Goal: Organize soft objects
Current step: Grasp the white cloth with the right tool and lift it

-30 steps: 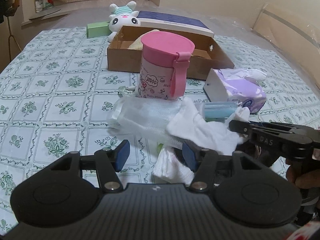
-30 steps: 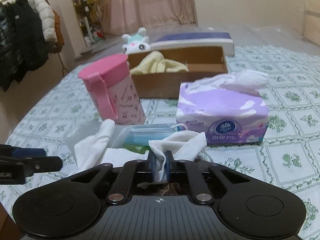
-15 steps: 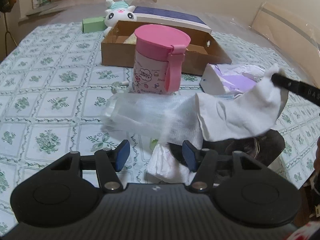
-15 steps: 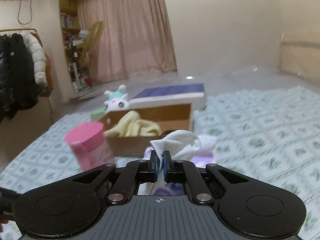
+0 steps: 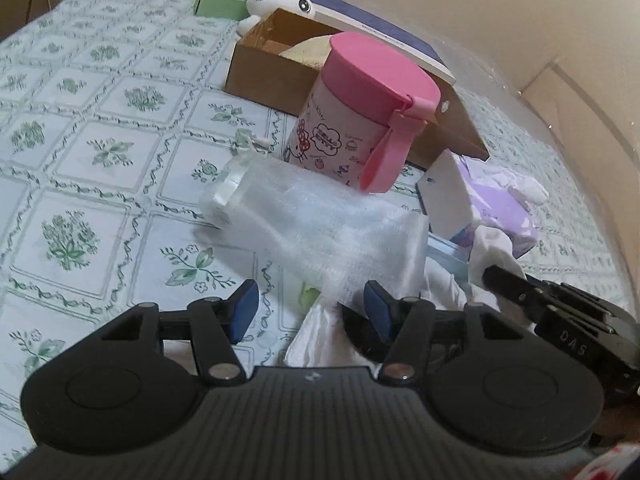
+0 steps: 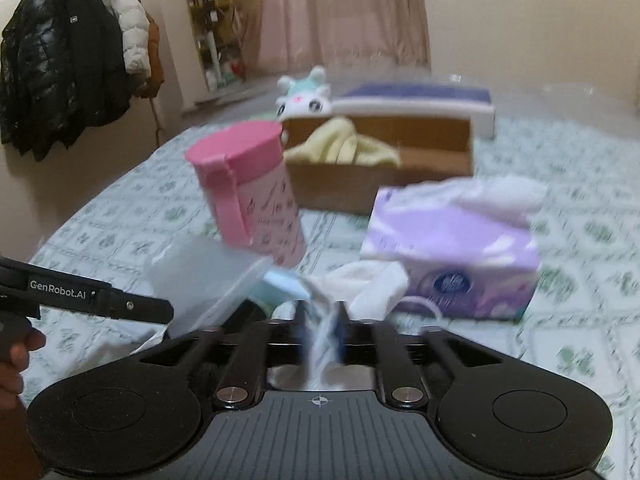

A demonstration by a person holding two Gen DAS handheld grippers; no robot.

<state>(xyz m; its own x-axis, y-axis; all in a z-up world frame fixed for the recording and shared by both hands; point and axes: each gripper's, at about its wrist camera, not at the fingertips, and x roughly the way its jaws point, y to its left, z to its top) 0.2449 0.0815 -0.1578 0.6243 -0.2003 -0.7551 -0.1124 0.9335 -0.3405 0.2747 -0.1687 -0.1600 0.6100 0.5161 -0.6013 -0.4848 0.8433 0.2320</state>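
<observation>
My right gripper point(image 6: 320, 326) is shut on a white sock point(image 6: 372, 286), low over the table in front of the purple tissue pack point(image 6: 452, 256); the view is blurred. The sock also shows in the left wrist view point(image 5: 490, 246), pinched at the right gripper's tip. My left gripper point(image 5: 310, 310) is open and empty, just short of a clear plastic bag of white cloth point(image 5: 320, 220). More white fabric point(image 5: 320, 340) lies under its right finger. A cardboard box point(image 6: 380, 160) holds a yellow cloth point(image 6: 344, 146). A white plush toy point(image 6: 306, 96) lies behind the box.
A pink Hello Kitty cup point(image 5: 360, 112) stands between the bag and the box. A blue-topped flat box point(image 6: 420, 98) and a small green box point(image 5: 218, 0) lie at the back. A rack of coats point(image 6: 76, 60) stands to the left of the table.
My right gripper rose high with the sock, then came back down low by the tissue pack. My left gripper moved closer to the plastic bag and stayed open.
</observation>
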